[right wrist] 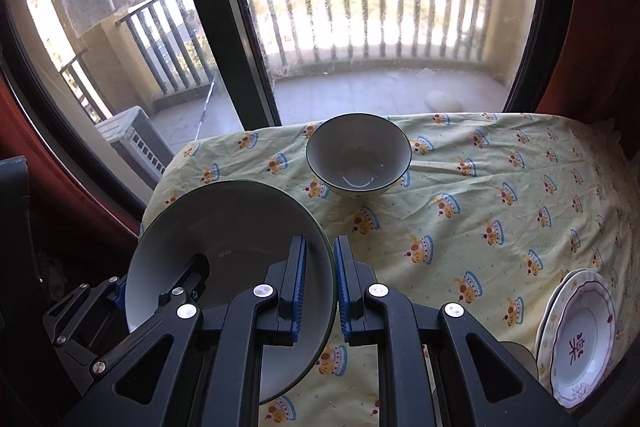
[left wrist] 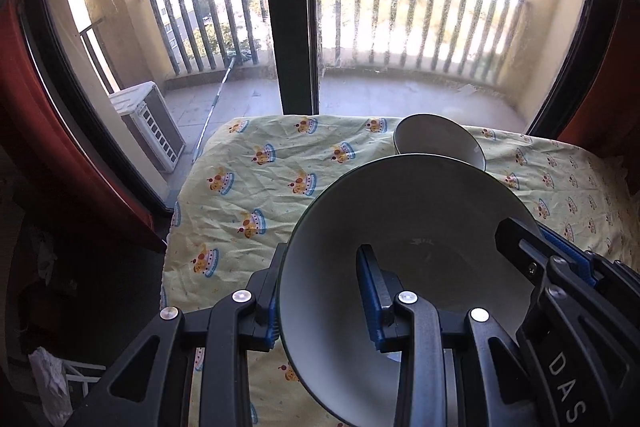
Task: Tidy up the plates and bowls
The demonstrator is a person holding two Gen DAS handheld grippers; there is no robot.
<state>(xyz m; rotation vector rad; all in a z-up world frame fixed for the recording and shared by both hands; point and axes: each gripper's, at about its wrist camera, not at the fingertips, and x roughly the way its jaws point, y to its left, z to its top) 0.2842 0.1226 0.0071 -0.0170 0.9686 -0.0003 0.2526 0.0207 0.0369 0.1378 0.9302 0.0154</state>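
Observation:
A large white bowl with a dark rim (left wrist: pixel 400 219) (right wrist: pixel 224 227) is held between both grippers above the near left of the table. My left gripper (left wrist: pixel 320 299) is shut on its left rim, one finger inside and one outside. My right gripper (right wrist: pixel 320 283) is shut on its right rim in the same way. A smaller white bowl (right wrist: pixel 358 153) (left wrist: pixel 440 139) stands upright on the tablecloth beyond it. White plates with a purple pattern (right wrist: pixel 580 339) are stacked at the near right edge.
The table is covered by a yellow cloth with a cake print (right wrist: pixel 480 195) (left wrist: pixel 248 187). Behind it is a glass balcony door with a black frame (right wrist: pixel 224 27) (left wrist: pixel 288 11). Red curtains hang at both sides.

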